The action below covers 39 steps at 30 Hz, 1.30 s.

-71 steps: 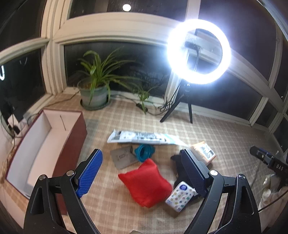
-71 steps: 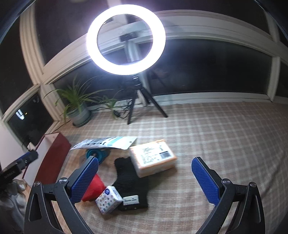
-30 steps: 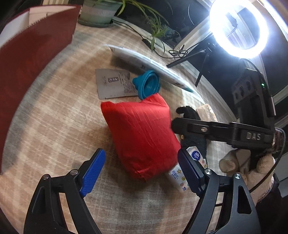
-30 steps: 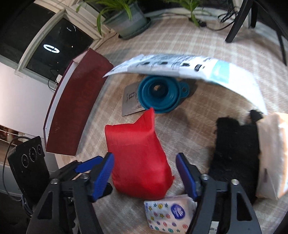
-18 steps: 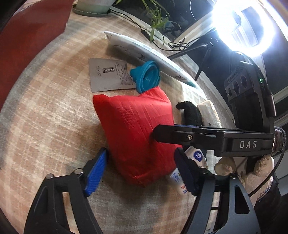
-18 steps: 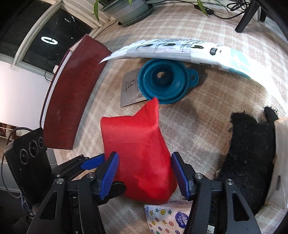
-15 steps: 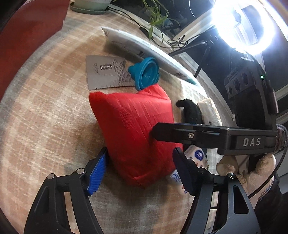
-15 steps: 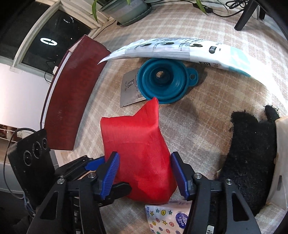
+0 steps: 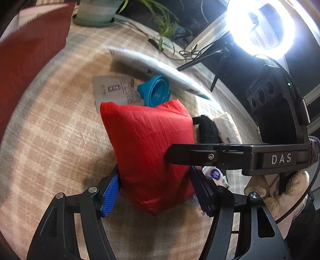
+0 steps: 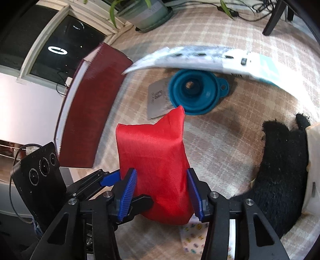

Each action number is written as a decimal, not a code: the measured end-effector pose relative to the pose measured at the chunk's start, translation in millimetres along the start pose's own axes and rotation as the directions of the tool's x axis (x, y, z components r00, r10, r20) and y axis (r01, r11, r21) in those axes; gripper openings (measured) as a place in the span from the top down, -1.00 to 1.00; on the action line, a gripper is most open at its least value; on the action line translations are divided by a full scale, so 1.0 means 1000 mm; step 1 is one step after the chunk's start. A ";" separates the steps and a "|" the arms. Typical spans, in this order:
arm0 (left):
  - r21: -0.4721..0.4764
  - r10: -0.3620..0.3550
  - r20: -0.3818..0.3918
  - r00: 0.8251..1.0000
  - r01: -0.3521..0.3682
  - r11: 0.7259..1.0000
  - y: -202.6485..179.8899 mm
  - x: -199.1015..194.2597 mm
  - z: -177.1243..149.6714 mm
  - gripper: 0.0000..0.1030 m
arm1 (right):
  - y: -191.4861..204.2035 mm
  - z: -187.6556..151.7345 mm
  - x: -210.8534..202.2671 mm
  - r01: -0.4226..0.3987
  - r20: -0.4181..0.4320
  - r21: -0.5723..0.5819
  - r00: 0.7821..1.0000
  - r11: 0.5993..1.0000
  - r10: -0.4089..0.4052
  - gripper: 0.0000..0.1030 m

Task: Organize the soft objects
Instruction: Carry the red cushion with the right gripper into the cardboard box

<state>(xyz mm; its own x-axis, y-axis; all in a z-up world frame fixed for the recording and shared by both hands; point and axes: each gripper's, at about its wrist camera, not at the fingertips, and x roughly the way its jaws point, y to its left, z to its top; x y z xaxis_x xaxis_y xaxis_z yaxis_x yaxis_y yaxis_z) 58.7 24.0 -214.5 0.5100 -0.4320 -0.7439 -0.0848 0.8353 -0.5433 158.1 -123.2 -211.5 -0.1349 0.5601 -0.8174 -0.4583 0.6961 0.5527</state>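
The plaid-covered bench (image 9: 50,140) stretched toward dark windows, with a ring light (image 9: 262,26) glaring at the far edge and a potted plant (image 10: 144,10) beside it. A dark red box (image 10: 90,104) stood open on your left side of the bench. A long white package (image 10: 200,56) lay across the far part, and a black fuzzy cloth (image 10: 284,164) sat to the right, touching a pale wrapped pack (image 9: 226,126).

You had the red soft bag (image 9: 150,152) standing in the middle, just in front of a teal funnel (image 10: 194,92) and a grey card (image 9: 112,90). A small patterned tissue pack (image 10: 192,240) lay at the bag's near right corner.

Your left gripper (image 9: 155,192) straddled the bag's lower end, its jaws closing, both blue pads right against the fabric. Your right gripper (image 10: 162,194) came in from the other side, jaws also closing, its pads pressing the same bag's near end on either flank. Your gloved right hand (image 9: 280,192) showed behind that tool.
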 end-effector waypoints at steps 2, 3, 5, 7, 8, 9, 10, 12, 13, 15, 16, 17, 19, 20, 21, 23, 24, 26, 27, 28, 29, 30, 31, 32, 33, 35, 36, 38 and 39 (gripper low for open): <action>0.008 0.003 0.020 1.000 -0.003 1.000 -0.003 -0.010 0.001 -0.27 | 0.011 0.000 -0.006 0.001 0.013 -0.011 1.000 1.000 -0.001 0.10; 0.013 0.006 0.031 0.999 -0.006 1.000 -0.004 -0.015 0.002 -0.27 | 0.018 0.000 -0.010 0.002 0.022 -0.019 1.000 1.000 -0.002 0.10; 0.024 0.013 0.065 0.998 -0.014 1.000 -0.008 -0.029 0.003 -0.27 | 0.036 0.001 -0.018 0.004 0.044 -0.042 0.999 0.999 -0.002 0.10; 0.027 0.015 0.096 0.995 -0.018 0.999 -0.007 -0.046 0.005 -0.27 | 0.054 0.004 -0.024 0.002 0.061 -0.064 0.998 0.998 0.002 0.10; 0.028 0.018 0.119 0.993 -0.022 0.999 -0.006 -0.058 0.006 -0.26 | 0.064 0.006 -0.027 0.000 0.068 -0.078 0.998 0.997 0.005 0.10; 0.028 0.021 0.135 0.991 -0.025 0.999 -0.004 -0.067 0.006 -0.26 | 0.078 0.008 -0.029 -0.004 0.077 -0.097 0.997 0.995 0.011 0.10; 0.032 0.029 0.161 0.986 -0.034 0.999 -0.002 -0.081 0.008 -0.26 | 0.088 0.010 -0.031 -0.006 0.083 -0.114 0.996 0.993 0.016 0.10; 0.031 0.042 0.202 0.979 -0.049 0.998 0.005 -0.103 0.010 -0.27 | 0.114 0.015 -0.032 -0.016 0.096 -0.153 0.995 0.988 0.031 0.10; 0.029 0.053 0.223 0.973 -0.061 0.998 0.010 -0.116 0.012 -0.26 | 0.127 0.017 -0.032 -0.022 0.099 -0.170 0.994 0.985 0.039 0.10; 0.024 0.072 0.257 0.964 -0.081 0.996 0.017 -0.133 0.014 -0.26 | 0.154 0.024 -0.027 -0.036 0.104 -0.203 0.993 0.979 0.058 0.10; 0.020 0.082 0.271 0.959 -0.090 0.996 0.022 -0.142 0.015 -0.26 | 0.165 0.027 -0.024 -0.041 0.104 -0.216 0.993 0.976 0.064 0.10; 0.013 0.092 0.286 0.954 -0.100 0.995 0.029 -0.152 0.016 -0.26 | 0.177 0.031 -0.020 -0.045 0.104 -0.230 0.992 0.972 0.071 0.10; 0.002 0.113 0.312 0.943 -0.119 0.993 0.043 -0.172 0.018 -0.27 | 0.202 0.038 -0.010 -0.051 0.102 -0.261 0.992 0.964 0.080 0.10; -0.003 0.123 0.318 0.940 -0.129 0.992 0.049 -0.175 0.021 -0.26 | 0.214 0.043 -0.003 -0.052 0.099 -0.276 0.992 0.960 0.083 0.10; -0.009 0.132 0.324 0.937 -0.137 0.991 0.056 -0.182 0.021 -0.26 | 0.224 0.045 0.003 -0.053 0.096 -0.285 0.992 0.957 0.084 0.10; -0.032 0.151 0.330 0.932 -0.149 0.988 0.073 -0.189 0.025 -0.26 | 0.239 0.051 0.016 -0.055 0.085 -0.296 0.993 0.954 0.084 0.10; -0.041 0.157 0.331 0.931 -0.152 0.988 0.081 -0.193 0.025 -0.26 | 0.247 0.055 0.023 -0.057 0.077 -0.302 0.993 0.952 0.084 0.10; -0.054 0.170 0.327 0.930 -0.161 0.985 0.096 -0.197 0.026 -0.26 | 0.257 0.060 0.035 -0.057 0.068 -0.305 0.994 0.951 0.081 0.10; -0.060 0.176 0.323 0.930 -0.166 0.984 0.102 -0.197 0.027 -0.26 | 0.262 0.064 0.043 -0.054 0.062 -0.306 0.995 0.950 0.076 0.10; -0.064 0.185 0.317 0.930 -0.173 0.983 0.111 -0.197 0.028 -0.26 | 0.266 0.067 0.049 -0.050 0.058 -0.308 0.996 0.950 0.072 0.10; -0.070 0.187 0.314 0.931 -0.174 0.982 0.115 -0.197 0.033 -0.27 | 0.267 0.069 0.054 -0.048 0.054 -0.309 0.996 0.950 0.068 0.10; -0.076 0.191 0.308 0.932 -0.176 0.982 0.123 -0.195 0.036 -0.27 | 0.271 0.074 0.062 -0.045 0.049 -0.308 0.997 0.950 0.063 0.10; -0.081 0.193 0.303 0.933 -0.176 0.981 0.128 -0.193 0.039 -0.27 | 0.273 0.076 0.067 -0.043 0.044 -0.304 0.997 0.952 0.060 0.10; -0.089 0.195 0.296 0.935 -0.176 0.980 0.135 -0.192 0.040 -0.27 | 0.274 0.080 0.073 -0.042 0.039 -0.299 0.998 0.953 0.056 0.10; -0.098 0.195 0.291 0.936 -0.174 0.980 0.141 -0.192 0.041 -0.27 | 0.275 0.082 0.078 -0.040 0.036 -0.294 0.998 0.955 0.053 0.10; -0.107 0.199 0.283 0.938 -0.175 0.979 0.149 -0.191 0.043 -0.27 | 0.277 0.085 0.087 -0.037 0.030 -0.290 0.998 0.956 0.047 0.10; -0.109 0.201 0.278 0.939 -0.177 0.978 0.154 -0.191 0.043 -0.27 | 0.278 0.087 0.091 -0.035 0.026 -0.286 0.999 0.958 0.044 0.10; -0.111 0.199 0.269 0.942 -0.175 0.978 0.161 -0.191 0.044 -0.27 | 0.278 0.090 0.097 -0.033 0.018 -0.281 0.999 0.959 0.040 0.10; -0.112 0.198 0.263 0.944 -0.174 0.978 0.164 -0.191 0.044 -0.26 | 0.278 0.090 0.100 -0.030 0.016 -0.274 0.999 0.961 0.036 0.10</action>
<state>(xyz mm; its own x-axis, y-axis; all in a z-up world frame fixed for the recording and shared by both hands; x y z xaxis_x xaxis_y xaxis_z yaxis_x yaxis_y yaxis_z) -14.6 258.3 -144.5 0.6898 -0.1530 -0.7076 -0.2675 0.8544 -0.4455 96.7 166.7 -124.9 -0.1370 0.5923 -0.7940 -0.6775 0.5288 0.5113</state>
